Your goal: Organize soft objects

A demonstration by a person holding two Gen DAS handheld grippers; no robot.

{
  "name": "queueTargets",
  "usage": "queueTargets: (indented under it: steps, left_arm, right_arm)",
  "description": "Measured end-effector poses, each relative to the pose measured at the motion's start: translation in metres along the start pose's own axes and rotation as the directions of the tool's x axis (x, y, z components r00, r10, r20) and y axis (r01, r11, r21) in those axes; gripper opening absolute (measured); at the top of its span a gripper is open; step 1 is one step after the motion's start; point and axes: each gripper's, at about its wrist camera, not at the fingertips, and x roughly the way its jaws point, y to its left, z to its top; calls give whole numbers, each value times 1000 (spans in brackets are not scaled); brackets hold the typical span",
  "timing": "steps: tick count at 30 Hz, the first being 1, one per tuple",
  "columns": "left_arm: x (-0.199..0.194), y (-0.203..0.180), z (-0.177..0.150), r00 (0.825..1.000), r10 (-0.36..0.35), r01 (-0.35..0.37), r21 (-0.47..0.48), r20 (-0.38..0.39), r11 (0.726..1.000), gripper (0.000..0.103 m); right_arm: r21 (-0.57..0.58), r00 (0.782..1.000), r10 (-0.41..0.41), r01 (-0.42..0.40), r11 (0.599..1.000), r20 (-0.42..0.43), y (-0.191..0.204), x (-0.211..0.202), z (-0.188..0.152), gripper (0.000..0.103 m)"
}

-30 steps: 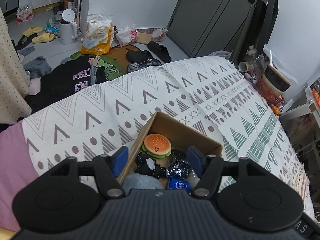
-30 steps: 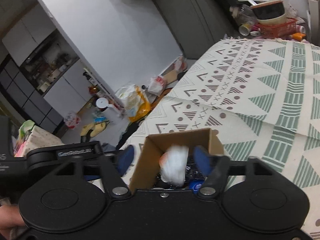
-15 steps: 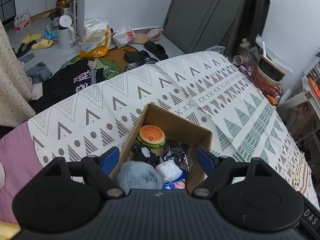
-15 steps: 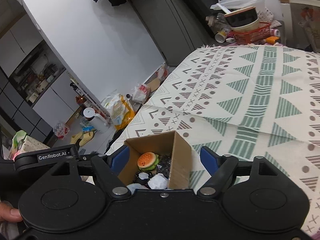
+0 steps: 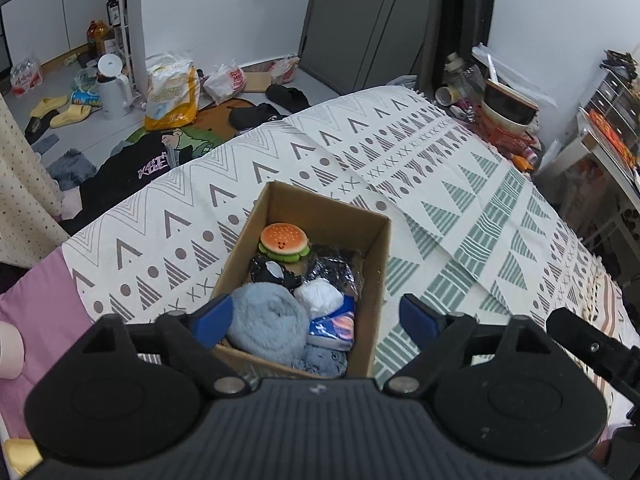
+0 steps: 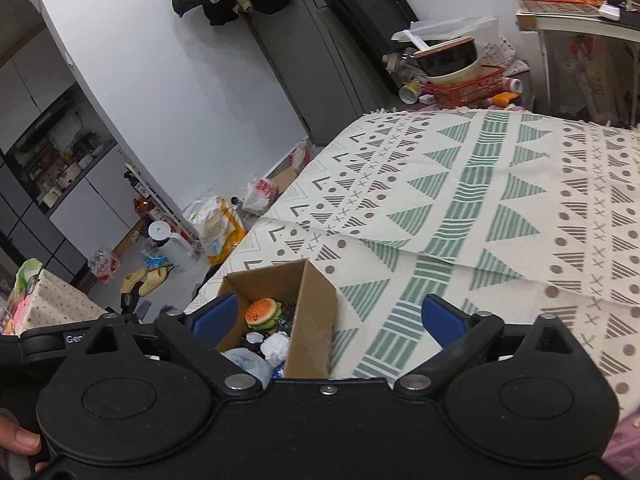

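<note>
One cardboard box (image 5: 362,280) sits on the patterned blanket (image 5: 460,184), and it shows between the blue fingers of both grippers. The left gripper (image 5: 316,314) is spread wide and empty, hovering above the box's near end; its left fingertip (image 5: 212,318) overlaps the box's left wall and the right one lies beyond the right wall. Inside I count one burger toy (image 5: 285,241) toward the far end, one black-and-white plush (image 5: 270,272) just nearer, one crinkly dark packet (image 5: 336,270), one white wad (image 5: 320,299), one fluffy blue ball (image 5: 266,326) closest to the fingers, and one printed blue pouch (image 5: 334,326).

The right gripper (image 6: 330,318) is likewise released, holding nothing; the box lies toward its left finger. Its camera hides most of the contents behind the box wall, yet alone shows a thumb (image 6: 18,442) at the lower left.
</note>
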Motion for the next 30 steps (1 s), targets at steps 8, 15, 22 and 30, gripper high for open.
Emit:
queueTargets:
  steps: [8,15,22,30]
  left_arm:
    - [-26,-15,-15,999,-29,27,45,26,999,102]
    - [-42,-21,-28,998,-46,43,92,39,995,102]
    - [-56,-22,-39,997,-64,59,122,35,991,102]
    - [-80,-21,-46,995,-73,63,140,64,988,102]
  right_arm:
    - [-12,1000,-26,26,1000,18,-8,-33,0,103]
    - [-22,997,-56,57,998,49,-16,-59,-6,103]
    - [-41,994,-82,86,995,75,-18,-81,-10,103]
    - [-86,992,-111,116,990,55,-9,-98,-12,103]
